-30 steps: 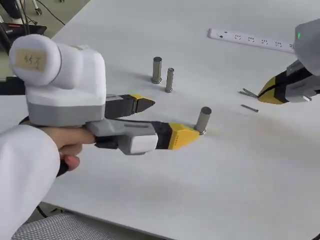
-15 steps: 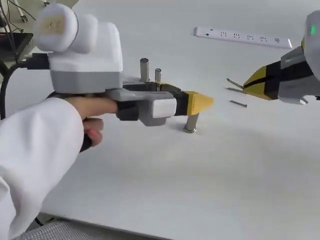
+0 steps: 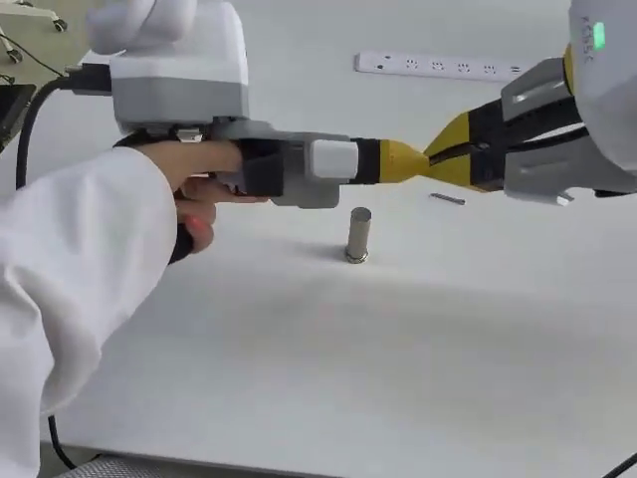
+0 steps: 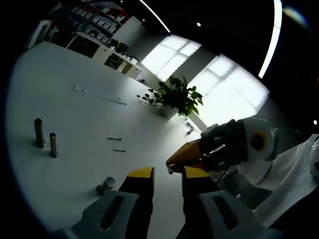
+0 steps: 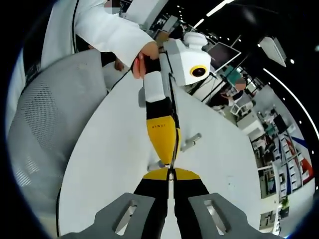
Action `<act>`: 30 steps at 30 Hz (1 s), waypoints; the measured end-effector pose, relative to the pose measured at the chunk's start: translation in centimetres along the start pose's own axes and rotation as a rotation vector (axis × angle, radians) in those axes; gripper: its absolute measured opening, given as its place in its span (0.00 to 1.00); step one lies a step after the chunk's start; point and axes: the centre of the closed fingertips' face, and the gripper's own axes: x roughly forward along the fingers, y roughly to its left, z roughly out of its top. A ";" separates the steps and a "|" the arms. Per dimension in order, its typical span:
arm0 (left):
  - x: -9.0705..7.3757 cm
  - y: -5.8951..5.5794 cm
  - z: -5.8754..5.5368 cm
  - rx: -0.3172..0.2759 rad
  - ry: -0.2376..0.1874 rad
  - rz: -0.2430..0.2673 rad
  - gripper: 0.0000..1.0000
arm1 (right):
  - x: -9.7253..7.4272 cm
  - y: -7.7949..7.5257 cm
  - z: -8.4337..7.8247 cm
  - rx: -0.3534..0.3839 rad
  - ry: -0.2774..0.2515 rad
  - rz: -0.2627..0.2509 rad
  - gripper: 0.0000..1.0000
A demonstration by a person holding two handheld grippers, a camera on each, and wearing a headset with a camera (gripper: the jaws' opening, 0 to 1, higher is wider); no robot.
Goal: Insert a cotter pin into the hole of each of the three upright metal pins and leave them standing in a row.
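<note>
Left tongs (image 4: 167,172) were slightly spread, tip to tip with right tongs (image 5: 171,172), which were pressed together mid-frame above the surface (image 3: 398,349); any held item unclear.

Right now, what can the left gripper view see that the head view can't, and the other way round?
Left gripper view: a pair of upright metal pins side by side, plus a leafy plant and bright windows. Head view: the hand holding the left gripper, and a green light on the right gripper. Both: the nearest metal pin, standing alone, and the two yellow gripper tips pointing tip to tip.
</note>
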 end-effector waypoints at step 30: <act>0.4 -1.1 -0.8 -0.079 0.052 -0.024 0.00 | -0.4 0.2 -0.1 -0.029 0.016 -0.002 0.00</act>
